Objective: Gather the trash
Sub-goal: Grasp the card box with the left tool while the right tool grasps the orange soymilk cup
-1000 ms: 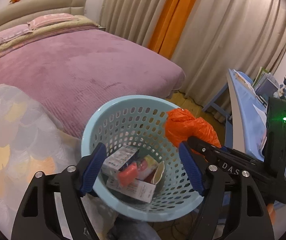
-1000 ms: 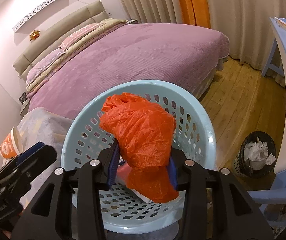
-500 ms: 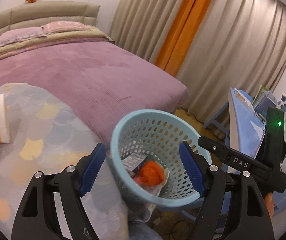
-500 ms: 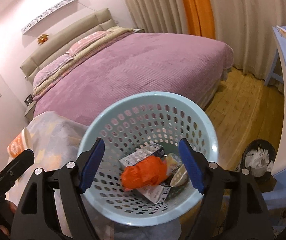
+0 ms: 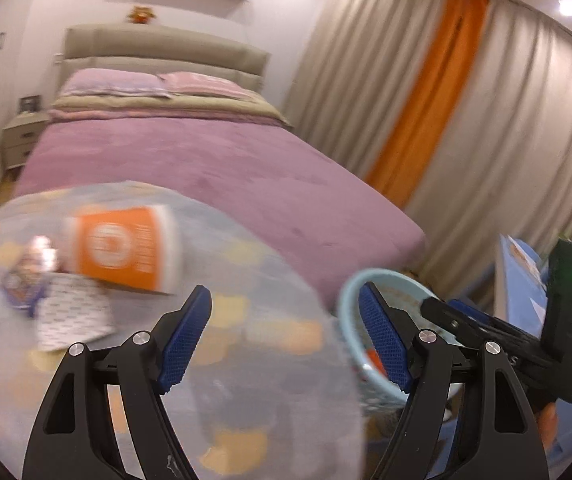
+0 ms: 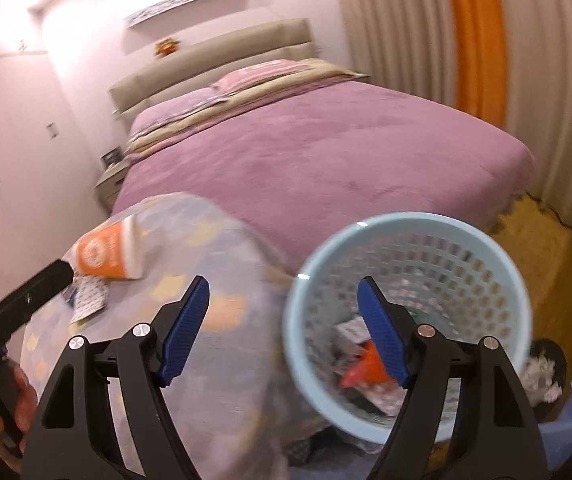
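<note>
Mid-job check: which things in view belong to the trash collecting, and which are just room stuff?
Job:
- pale blue perforated plastic basket, trash inside
- orange-and-white paper cup lying on patterned cloth
- white printed wrapper beside it
- left tool, right tool, both open

Bystanders:
- purple-covered bed
- black floor bin

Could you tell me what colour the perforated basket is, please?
Light blue; the basket shows best in the right wrist view.

A wide bed (image 6: pixel 325 152) under a mauve cover fills the room, its padded beige headboard (image 5: pixel 162 46) against a pale wall. Beige curtains (image 5: pixel 525 120) with one orange panel (image 5: pixel 429 92) hang beside it, above wooden floor (image 6: pixel 557 264).
</note>
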The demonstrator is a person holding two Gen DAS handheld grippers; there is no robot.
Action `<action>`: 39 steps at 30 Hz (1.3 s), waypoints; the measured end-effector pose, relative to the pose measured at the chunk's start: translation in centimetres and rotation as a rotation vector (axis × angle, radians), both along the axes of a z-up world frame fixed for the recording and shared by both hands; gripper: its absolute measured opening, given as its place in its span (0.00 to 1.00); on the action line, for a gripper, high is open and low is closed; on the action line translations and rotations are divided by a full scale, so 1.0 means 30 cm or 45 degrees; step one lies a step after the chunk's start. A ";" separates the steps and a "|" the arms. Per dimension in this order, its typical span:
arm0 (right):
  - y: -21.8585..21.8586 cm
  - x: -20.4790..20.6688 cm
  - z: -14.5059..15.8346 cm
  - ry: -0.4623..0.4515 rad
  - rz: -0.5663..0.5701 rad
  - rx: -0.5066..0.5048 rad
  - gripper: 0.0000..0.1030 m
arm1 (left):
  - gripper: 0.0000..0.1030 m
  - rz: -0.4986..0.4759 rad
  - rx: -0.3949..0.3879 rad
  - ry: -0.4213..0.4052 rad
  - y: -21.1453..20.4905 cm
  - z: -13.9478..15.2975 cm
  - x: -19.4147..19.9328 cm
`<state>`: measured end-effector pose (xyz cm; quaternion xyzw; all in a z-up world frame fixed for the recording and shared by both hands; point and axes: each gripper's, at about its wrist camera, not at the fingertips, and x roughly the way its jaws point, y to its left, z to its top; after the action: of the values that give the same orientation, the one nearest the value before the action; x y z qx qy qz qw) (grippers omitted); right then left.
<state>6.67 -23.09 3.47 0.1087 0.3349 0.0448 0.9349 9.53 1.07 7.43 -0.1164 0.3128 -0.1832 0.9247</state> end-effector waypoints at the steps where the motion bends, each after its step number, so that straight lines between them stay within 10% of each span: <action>1: 0.027 0.010 0.002 0.000 0.020 -0.009 0.71 | 0.72 0.035 0.000 -0.002 0.046 0.003 0.001; 14: 0.413 0.223 -0.020 0.056 0.294 -0.069 0.71 | 0.72 0.471 0.212 0.053 0.543 -0.060 0.125; 39: 0.969 0.588 0.014 0.043 0.457 -0.287 0.69 | 0.76 0.320 0.229 0.195 0.646 -0.270 0.209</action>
<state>24.30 5.98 3.89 -0.0573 0.3673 0.1710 0.9124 15.80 20.43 -0.67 -0.0850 0.3806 -0.0282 0.9204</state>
